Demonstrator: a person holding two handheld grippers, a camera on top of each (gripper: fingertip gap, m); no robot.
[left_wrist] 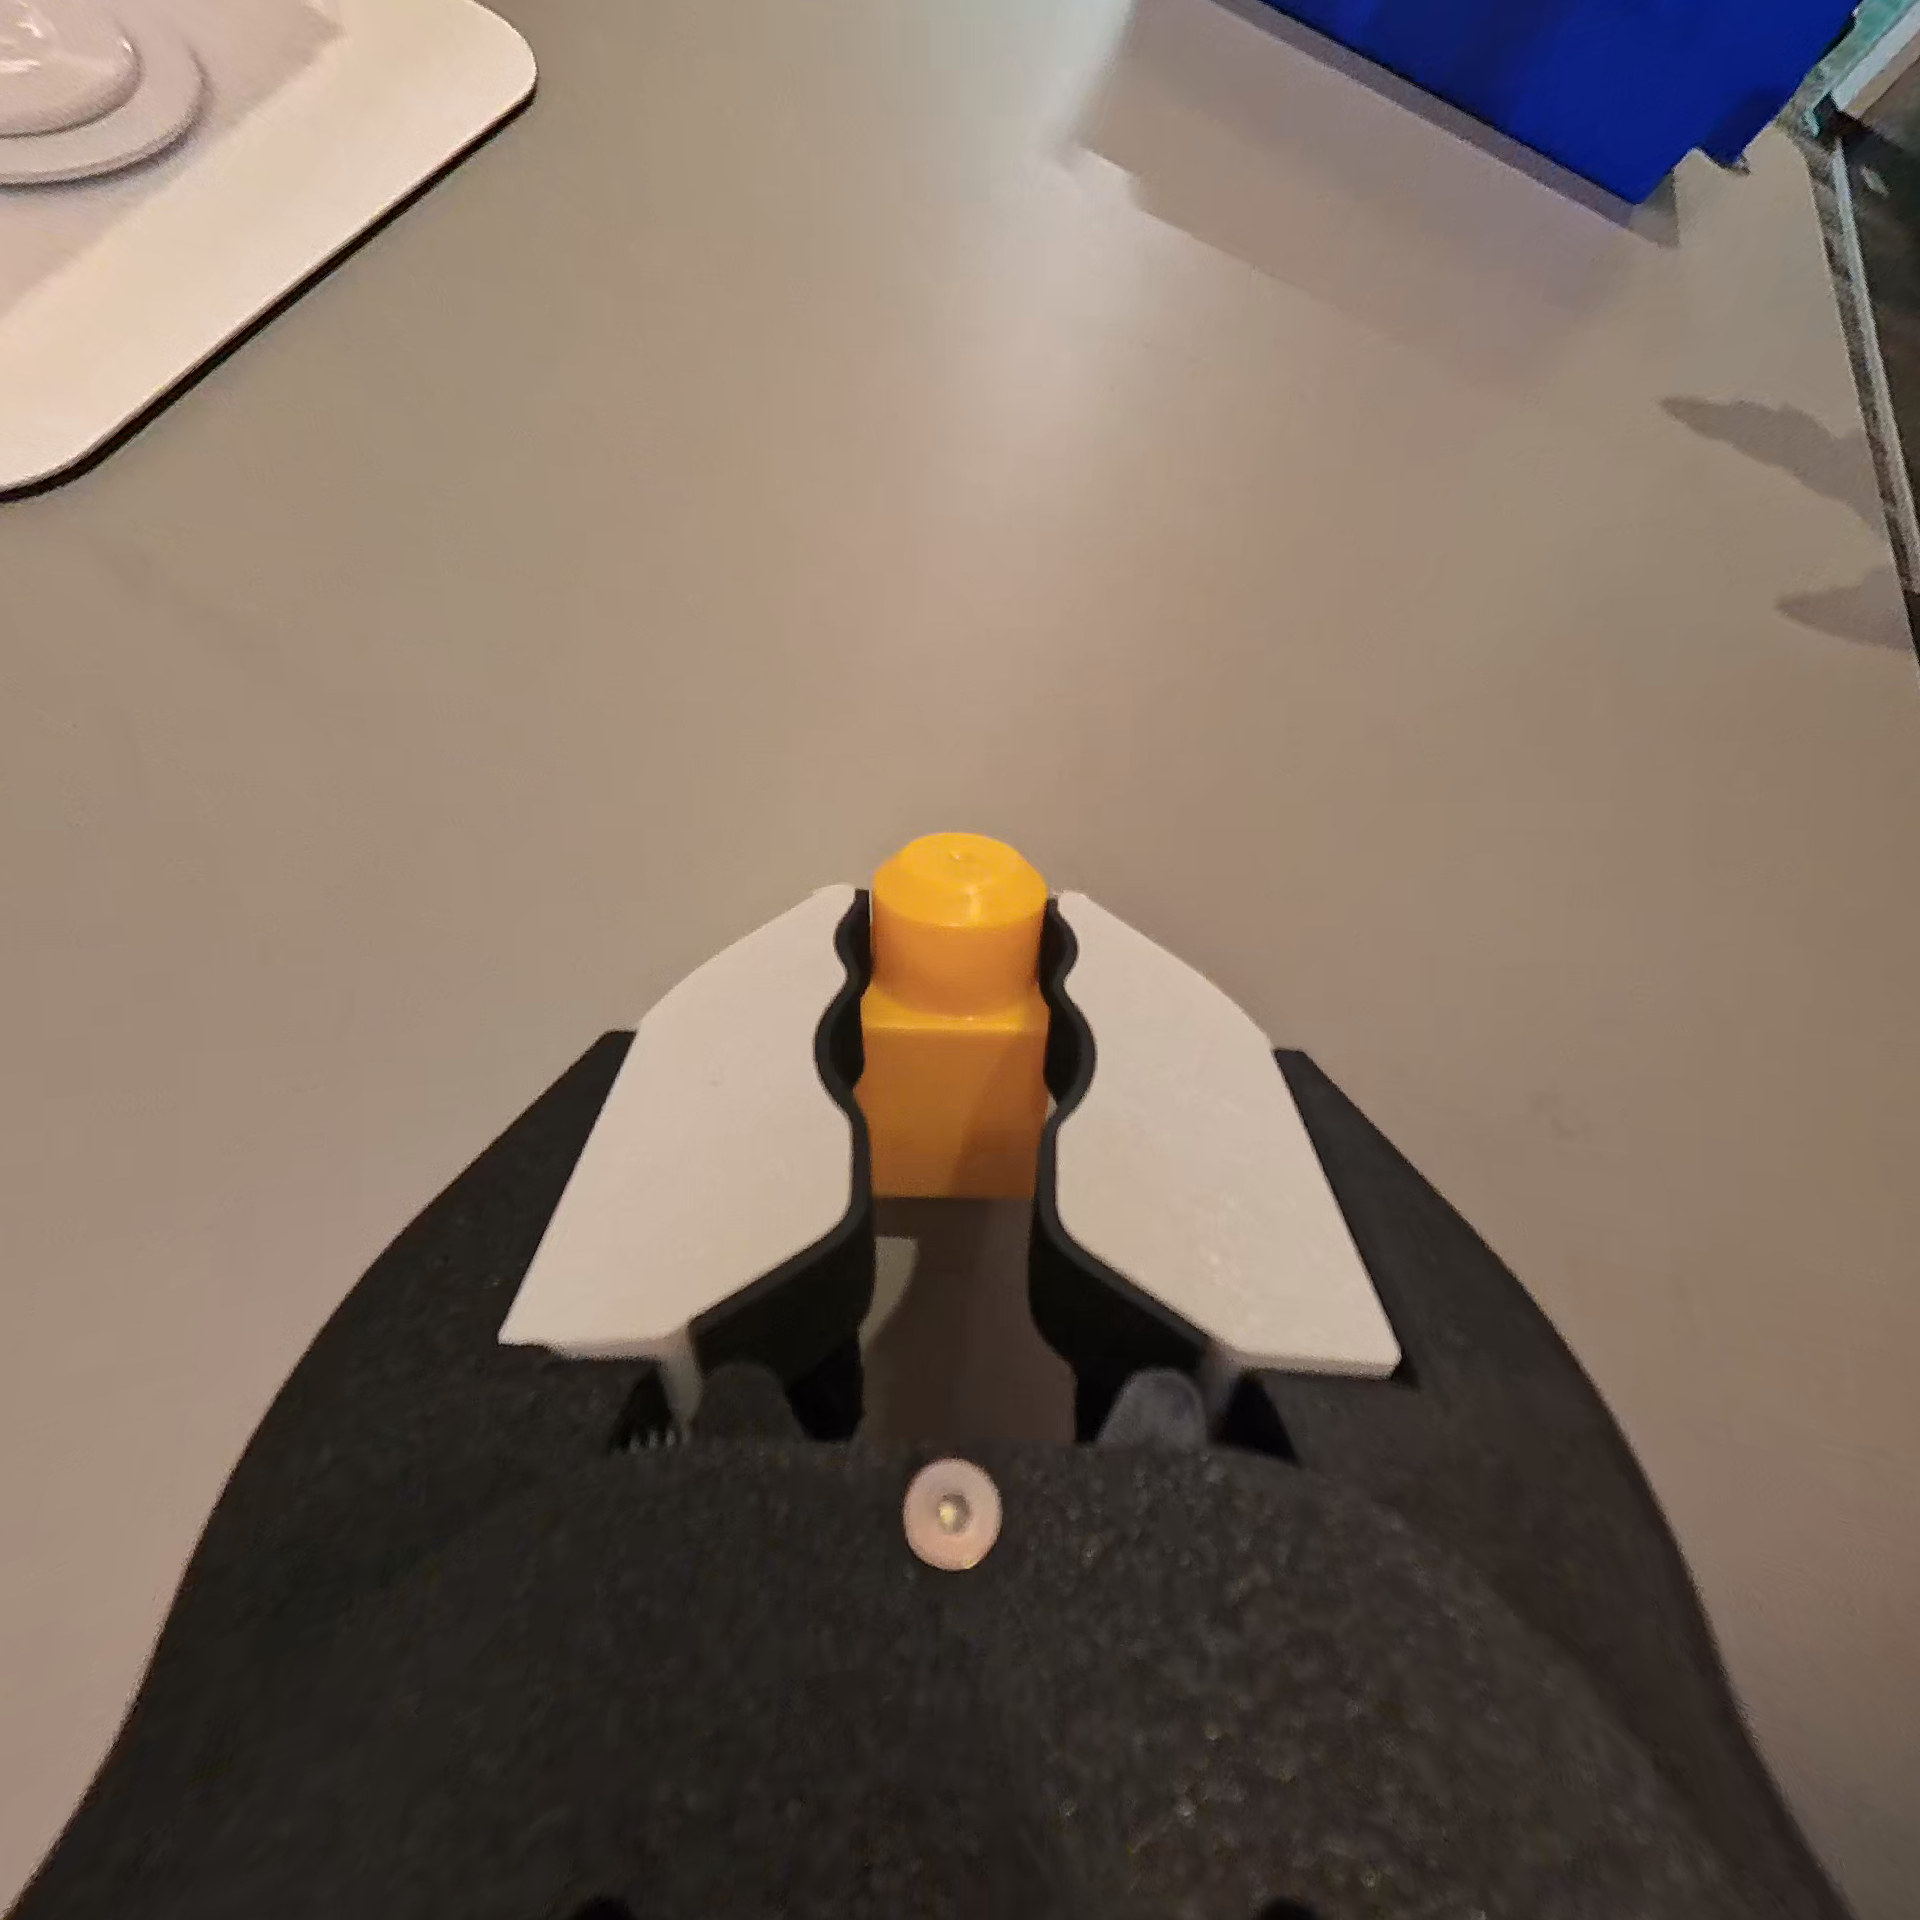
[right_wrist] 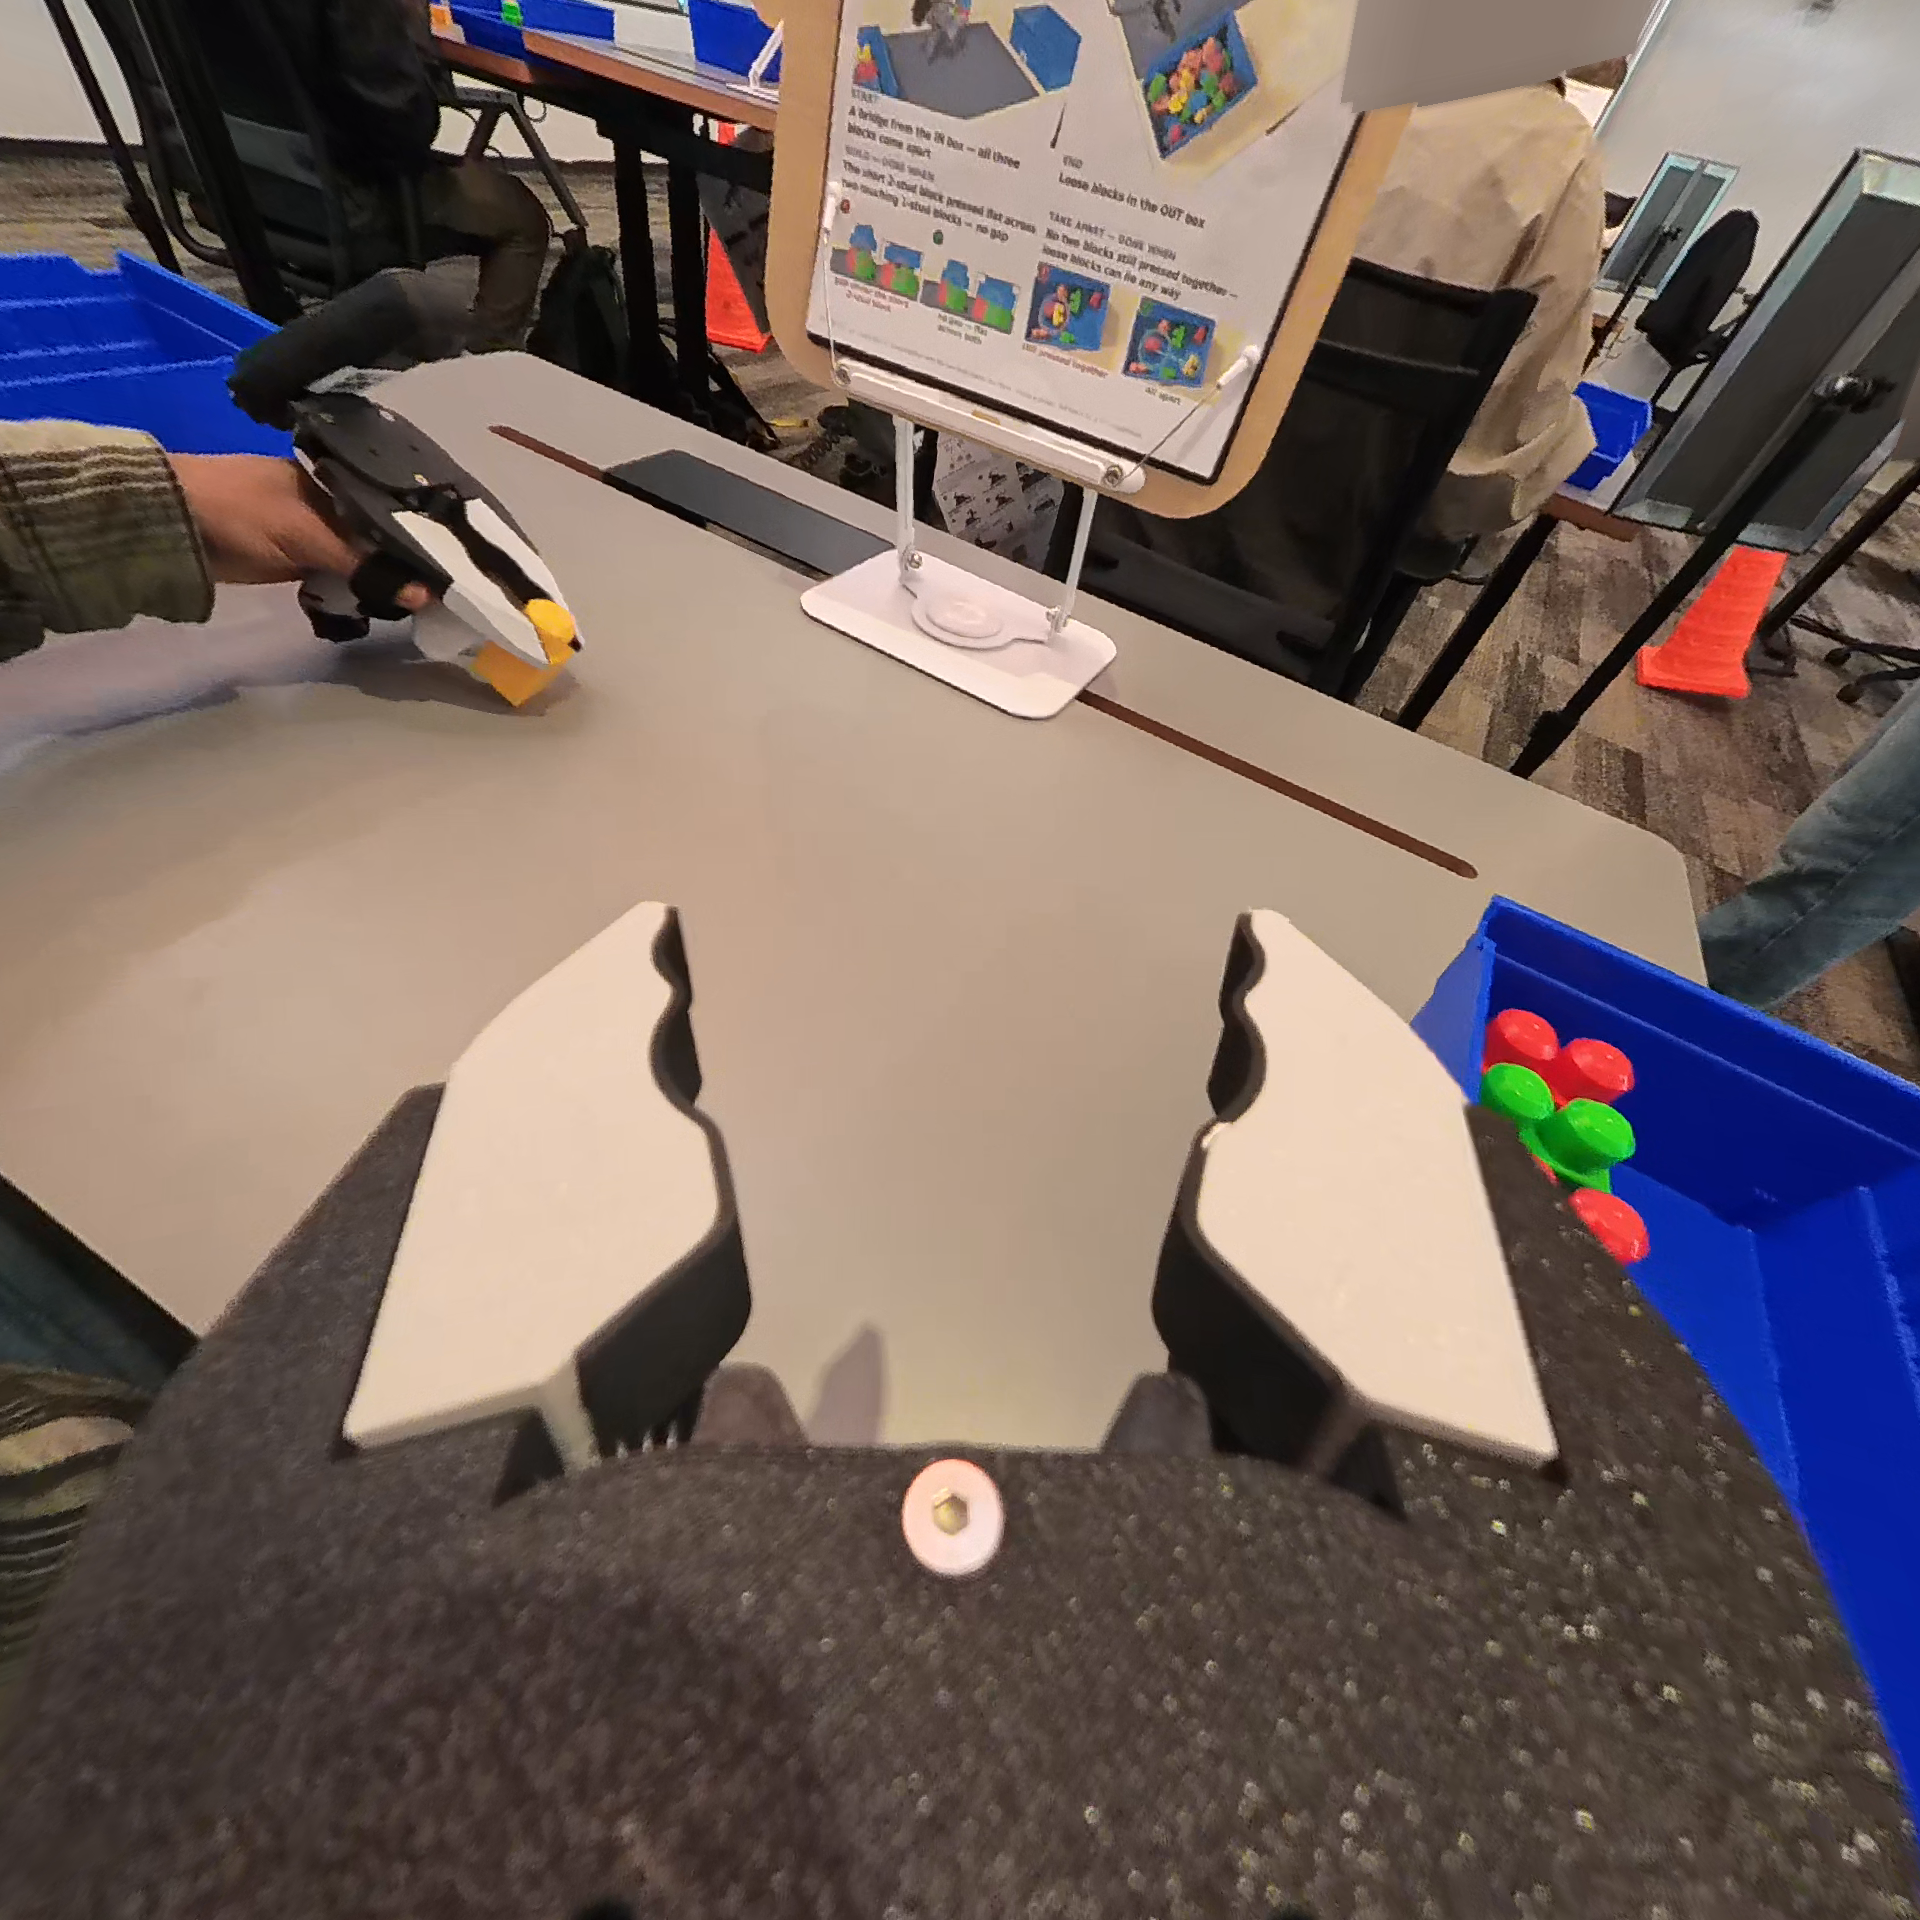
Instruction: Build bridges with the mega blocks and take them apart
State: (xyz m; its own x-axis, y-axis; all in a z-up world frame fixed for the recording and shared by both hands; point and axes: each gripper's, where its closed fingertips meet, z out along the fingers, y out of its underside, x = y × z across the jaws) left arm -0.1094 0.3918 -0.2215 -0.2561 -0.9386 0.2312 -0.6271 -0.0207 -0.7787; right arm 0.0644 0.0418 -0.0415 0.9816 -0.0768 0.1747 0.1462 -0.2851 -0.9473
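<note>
My left gripper (left_wrist: 956, 914) is shut on a yellow one-stud block (left_wrist: 951, 1039), its stud pointing forward between the fingertips. In the right wrist view that gripper (right_wrist: 540, 623) holds the yellow block (right_wrist: 525, 665) low over the grey table (right_wrist: 883, 831) at the far left, with the block's lower corner at or just above the surface. My right gripper (right_wrist: 956, 935) is open and empty above the table's near middle. Red and green blocks (right_wrist: 1558, 1112) lie in a blue bin (right_wrist: 1766, 1164) just to its right.
A white stand (right_wrist: 966, 634) with an instruction sheet (right_wrist: 1049, 229) stands at the table's far side; its base also shows in the left wrist view (left_wrist: 208, 229). Another blue bin (right_wrist: 114, 332) sits far left, also in the left wrist view (left_wrist: 1538, 73). People sit beyond the table. One gripper's finger ends stand about 45 centimeters off the other's.
</note>
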